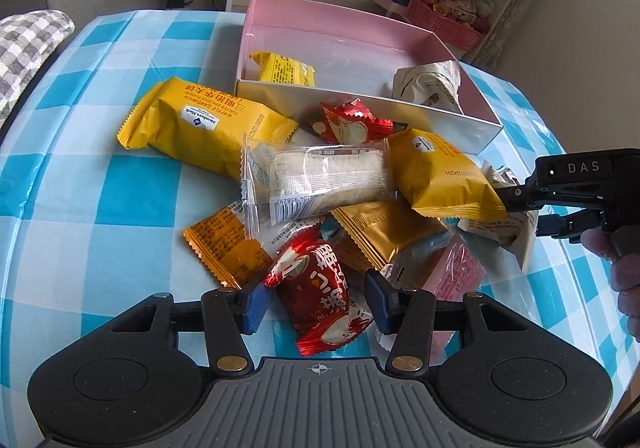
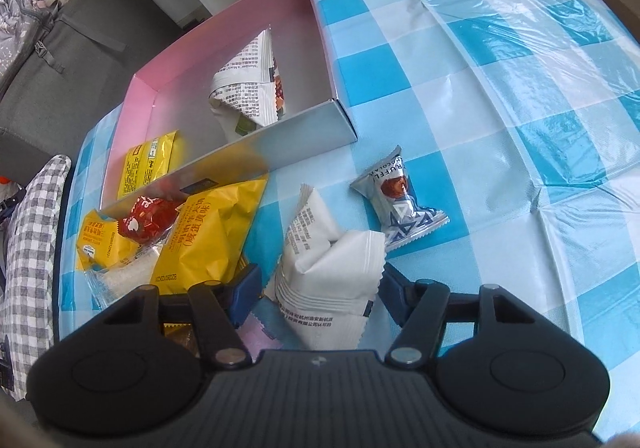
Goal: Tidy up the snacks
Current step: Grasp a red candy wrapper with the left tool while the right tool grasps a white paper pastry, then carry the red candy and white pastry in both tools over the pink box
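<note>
We have the left gripper wide open, glossy red crinkled packet between its fingers, untouched. Right gripper open around a matte white pouch on the checked tablecloth, beside the pink box.

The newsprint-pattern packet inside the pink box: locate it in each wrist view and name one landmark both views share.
Left wrist view: the newsprint-pattern packet lies upper right of centre, in the right end of the pink box.
Right wrist view: it stands upper centre, against the box's silver front wall.
Shared landmark: the small yellow packet at the box's other end.
</note>
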